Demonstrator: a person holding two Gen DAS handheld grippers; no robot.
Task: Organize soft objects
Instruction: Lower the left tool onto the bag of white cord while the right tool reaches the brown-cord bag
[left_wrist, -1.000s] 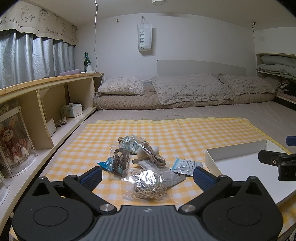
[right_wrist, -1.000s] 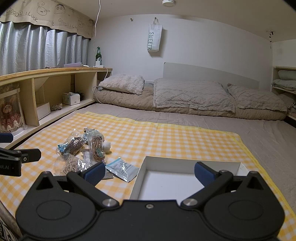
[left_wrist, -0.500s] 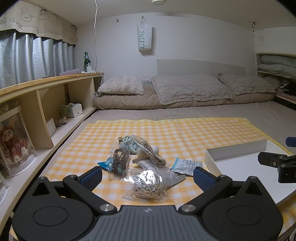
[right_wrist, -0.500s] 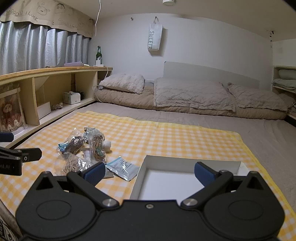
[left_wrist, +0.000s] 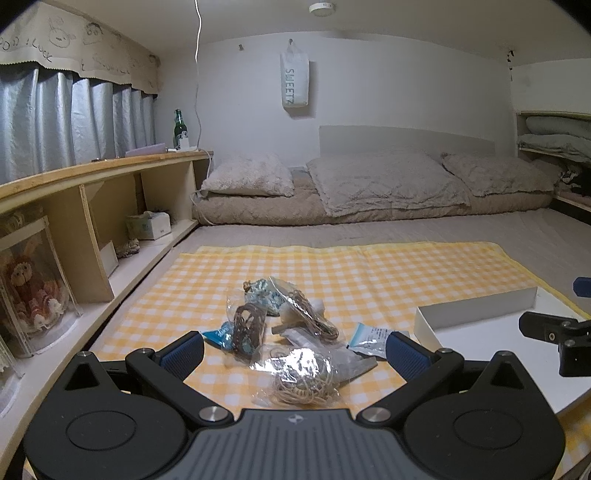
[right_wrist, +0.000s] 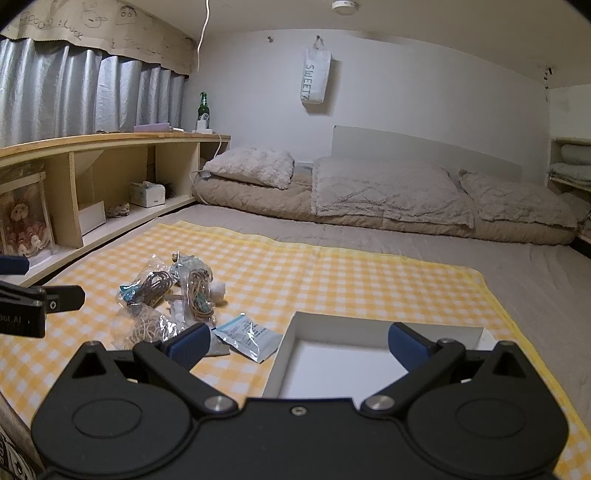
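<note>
Several clear plastic bags of cords and rubber bands (left_wrist: 295, 343) (right_wrist: 170, 299) lie piled on a yellow checked cloth (left_wrist: 369, 269) (right_wrist: 332, 273). A light blue sachet (left_wrist: 367, 338) (right_wrist: 247, 338) rests beside the pile. To its right stands a shallow white box (left_wrist: 476, 306) (right_wrist: 354, 328) with nothing in it. My left gripper (left_wrist: 293, 352) hovers open just short of the nearest bag of rubber bands. My right gripper (right_wrist: 299, 347) is open above the box's near left part. Both hold nothing.
A wooden shelf (left_wrist: 92, 206) runs along the left with a tissue box (left_wrist: 147, 225) and a bagged plush toy (left_wrist: 29, 284). Pillows and a quilted mattress (left_wrist: 369, 192) lie at the back. Grey bedding (right_wrist: 535, 273) spreads right of the cloth.
</note>
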